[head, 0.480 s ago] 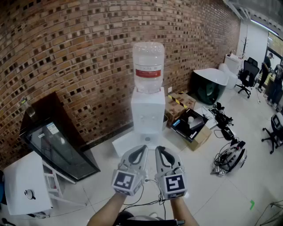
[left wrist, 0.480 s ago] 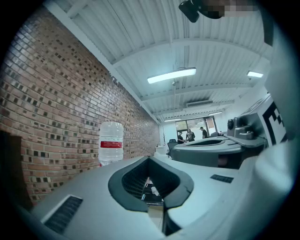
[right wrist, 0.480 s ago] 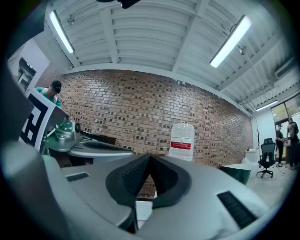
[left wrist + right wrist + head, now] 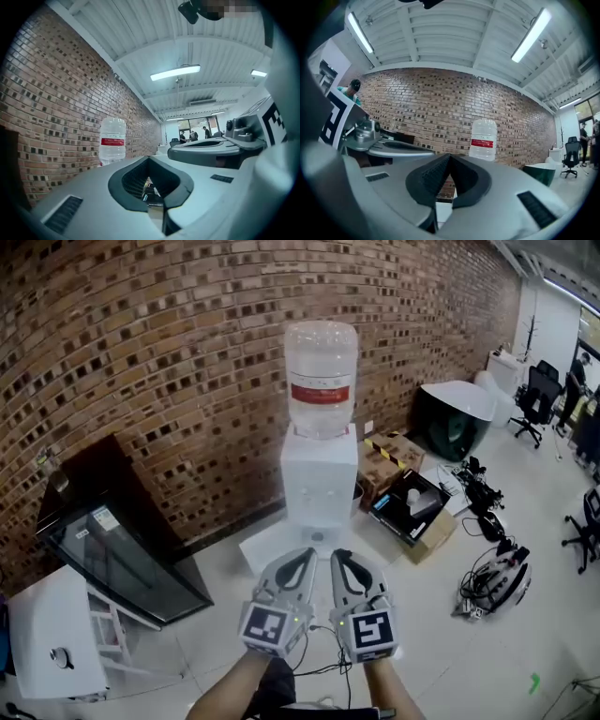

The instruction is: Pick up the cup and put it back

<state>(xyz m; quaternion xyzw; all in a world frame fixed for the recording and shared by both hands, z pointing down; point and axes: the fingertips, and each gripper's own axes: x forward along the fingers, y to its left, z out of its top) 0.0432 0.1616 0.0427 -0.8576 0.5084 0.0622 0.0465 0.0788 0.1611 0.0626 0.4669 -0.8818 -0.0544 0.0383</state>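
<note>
I cannot make out a cup in any view. A white water dispenser (image 4: 319, 486) with a clear bottle (image 4: 322, 376) on top stands against the brick wall, straight ahead of both grippers. My left gripper (image 4: 304, 554) and right gripper (image 4: 337, 556) are held side by side low in the head view, pointing at the dispenser and still well short of it. Both are shut with nothing between the jaws. The bottle (image 4: 112, 140) shows left of my left gripper (image 4: 149, 159) in its view, and the bottle (image 4: 483, 139) shows right of my right gripper (image 4: 449, 156).
A dark glass-fronted cabinet (image 4: 117, 554) leans at the left beside a white box (image 4: 56, 638). Right of the dispenser lie cardboard boxes (image 4: 412, 507), a dark green tub (image 4: 450, 418), cables and devices (image 4: 492, 582) on the floor, and office chairs (image 4: 541, 395).
The head view has shifted a little: the dispenser sits slightly further right and larger. Both grippers stay side by side and shut.
</note>
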